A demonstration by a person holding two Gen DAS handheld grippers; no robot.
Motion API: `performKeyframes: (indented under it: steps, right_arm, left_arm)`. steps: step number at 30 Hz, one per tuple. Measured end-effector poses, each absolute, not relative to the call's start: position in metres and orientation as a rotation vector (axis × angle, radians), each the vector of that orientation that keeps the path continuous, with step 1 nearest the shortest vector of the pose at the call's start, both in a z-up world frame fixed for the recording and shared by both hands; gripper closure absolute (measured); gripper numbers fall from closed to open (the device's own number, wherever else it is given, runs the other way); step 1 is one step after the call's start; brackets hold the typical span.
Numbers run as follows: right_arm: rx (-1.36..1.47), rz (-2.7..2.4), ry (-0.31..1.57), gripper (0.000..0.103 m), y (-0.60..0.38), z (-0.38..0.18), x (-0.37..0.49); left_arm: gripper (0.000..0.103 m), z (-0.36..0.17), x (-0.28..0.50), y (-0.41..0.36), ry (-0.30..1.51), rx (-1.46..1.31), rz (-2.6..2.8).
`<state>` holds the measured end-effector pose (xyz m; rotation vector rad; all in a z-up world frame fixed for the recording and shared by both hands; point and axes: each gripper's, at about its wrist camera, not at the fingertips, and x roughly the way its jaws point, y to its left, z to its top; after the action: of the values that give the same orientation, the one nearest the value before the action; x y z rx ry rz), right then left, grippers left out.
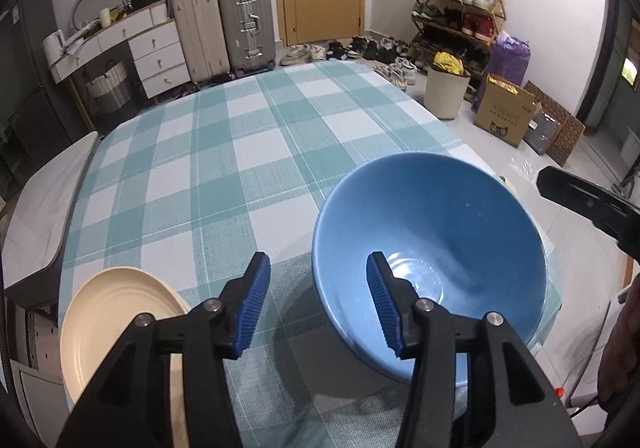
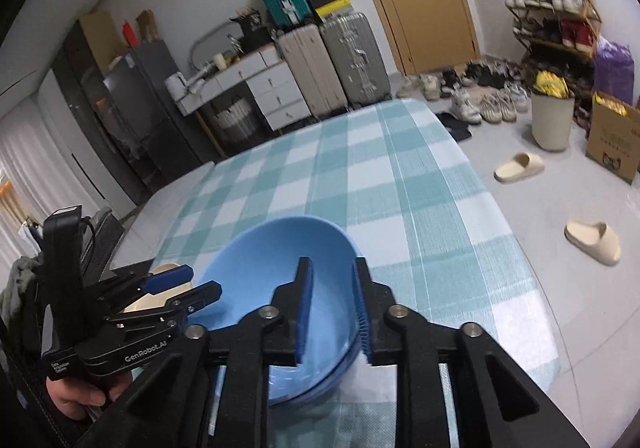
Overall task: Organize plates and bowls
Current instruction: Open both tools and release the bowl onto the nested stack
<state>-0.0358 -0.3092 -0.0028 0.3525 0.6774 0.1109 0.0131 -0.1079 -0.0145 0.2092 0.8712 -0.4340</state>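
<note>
A blue bowl is tilted above the near right part of the checked tablecloth. In the right wrist view my right gripper is shut on the bowl's rim, and the bowl seems to rest in a second blue bowl beneath it. A cream plate lies at the near left. My left gripper is open and empty between the plate and the bowl; its right finger overlaps the bowl's near side. It also shows in the right wrist view.
The table's bare white edge lies at the left. Beyond the table stand suitcases, a drawer unit, a shoe rack, a bin and a cardboard box. Slippers lie on the floor.
</note>
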Motion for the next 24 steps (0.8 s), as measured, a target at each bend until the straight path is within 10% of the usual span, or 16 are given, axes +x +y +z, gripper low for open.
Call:
performKeyframes:
  steps: [4, 8, 12, 24]
  right_arm:
    - [0.317, 0.132, 0.627, 0.052, -0.298, 0.009, -0.046]
    - [0.342, 0.159, 0.618, 0.050, -0.292, 0.014, -0.053]
    - [0.327, 0.171, 0.606, 0.050, -0.283, 0.019, -0.060]
    - [0.280, 0.132, 0.569, 0.013, -0.278, 0.028, -0.077]
  left_arm:
    - [0.051, -0.009, 0.005, -0.102, 0.854, 0.178, -0.458]
    - [0.044, -0.003, -0.006, -0.097, 0.821, 0.157, -0.454]
    - [0.014, 0.008, -0.017, -0.087, 0.755, 0.111, -0.433]
    - [0.013, 0.011, -0.019, -0.087, 0.757, 0.104, -0.421]
